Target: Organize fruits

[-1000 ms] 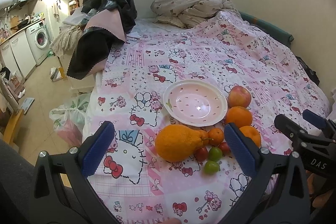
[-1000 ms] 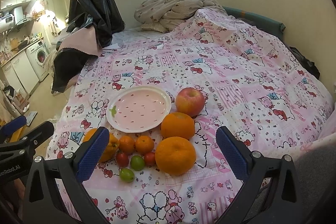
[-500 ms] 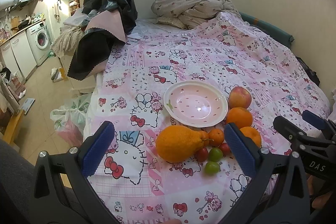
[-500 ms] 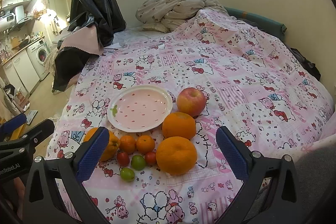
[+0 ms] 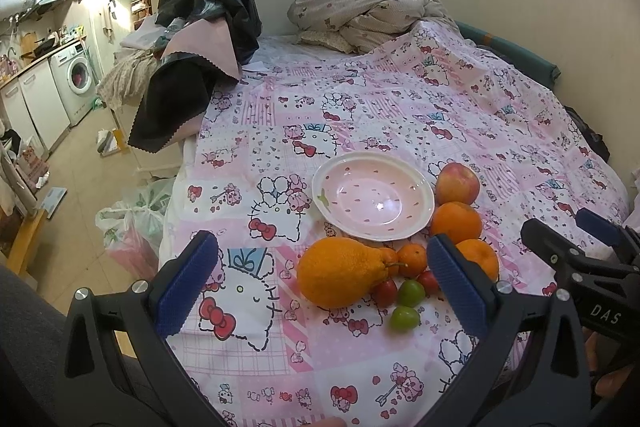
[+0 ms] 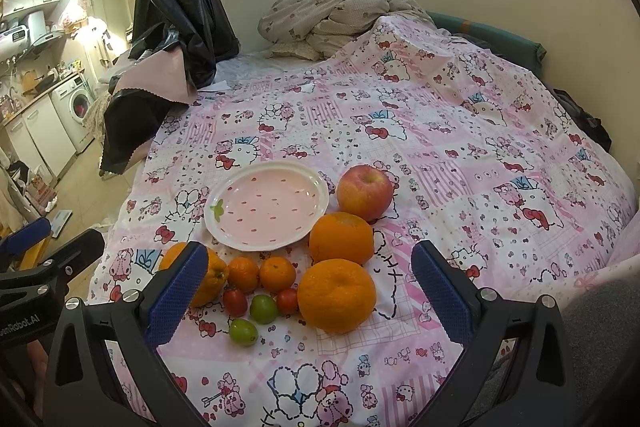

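A pink plate [image 5: 340,225] [image 6: 224,227] lies bare on the patterned bedspread. Beside it lie a red apple [image 5: 457,183] [image 6: 364,191], two large oranges [image 6: 341,237] [image 6: 337,295], a big bumpy pear-shaped citrus [image 5: 340,271] [image 6: 216,277], two small tangerines [image 6: 244,273] [image 6: 277,273], small red tomatoes [image 6: 235,301] and two green fruits [image 6: 263,308] [image 5: 405,317]. My left gripper [image 5: 322,283] is open and empty, held above the bed in front of the fruit. My right gripper [image 6: 308,287] is open and empty, also in front of the fruit.
A crumpled blanket [image 5: 360,15] lies at the head of the bed. Dark cloth [image 5: 176,99] hangs over the bed's left edge. Plastic bags [image 5: 132,223] lie on the floor to the left. A wall runs along the right side.
Both grippers have drifted slightly; the fruit and plate have not moved.
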Demonstrator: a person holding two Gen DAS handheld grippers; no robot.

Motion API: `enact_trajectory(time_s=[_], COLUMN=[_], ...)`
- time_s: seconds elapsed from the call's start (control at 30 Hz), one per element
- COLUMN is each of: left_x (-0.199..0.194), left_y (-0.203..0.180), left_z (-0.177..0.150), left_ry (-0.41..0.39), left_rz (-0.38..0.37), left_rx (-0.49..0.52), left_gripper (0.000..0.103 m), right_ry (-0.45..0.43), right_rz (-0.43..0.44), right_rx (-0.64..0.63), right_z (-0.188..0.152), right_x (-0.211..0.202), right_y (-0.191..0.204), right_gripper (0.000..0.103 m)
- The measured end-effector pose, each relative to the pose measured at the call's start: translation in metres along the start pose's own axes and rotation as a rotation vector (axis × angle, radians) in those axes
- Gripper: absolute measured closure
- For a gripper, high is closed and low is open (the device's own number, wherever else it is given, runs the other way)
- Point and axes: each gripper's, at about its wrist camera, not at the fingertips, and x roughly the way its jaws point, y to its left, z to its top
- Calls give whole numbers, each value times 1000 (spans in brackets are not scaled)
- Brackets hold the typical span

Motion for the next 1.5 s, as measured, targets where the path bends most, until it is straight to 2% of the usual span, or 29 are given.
enact_trajectory(time_s=[0.83, 1.1, 1.3, 1.4, 1.5], left_x=[2, 5, 23, 42, 65], left_y=[1, 2, 21, 38, 49], left_z=[-1, 0, 18, 28, 31], left_ry=[9, 27, 138, 219, 315], left_rz=[-7, 4, 14, 22, 8], left_rx=[-2, -7, -78, -148, -213], left_gripper=[0, 0, 0, 0, 0], right_ry=[3, 25, 159, 175, 231], right_rz=[2, 11, 137, 116, 92], right_rx=[-1, 60, 116, 108, 126], right_z=[-1, -2, 25, 38, 42], right_x=[1, 4, 21, 32, 47], right_y=[1, -9, -33, -51, -66], right_gripper=[0, 0, 0, 0, 0])
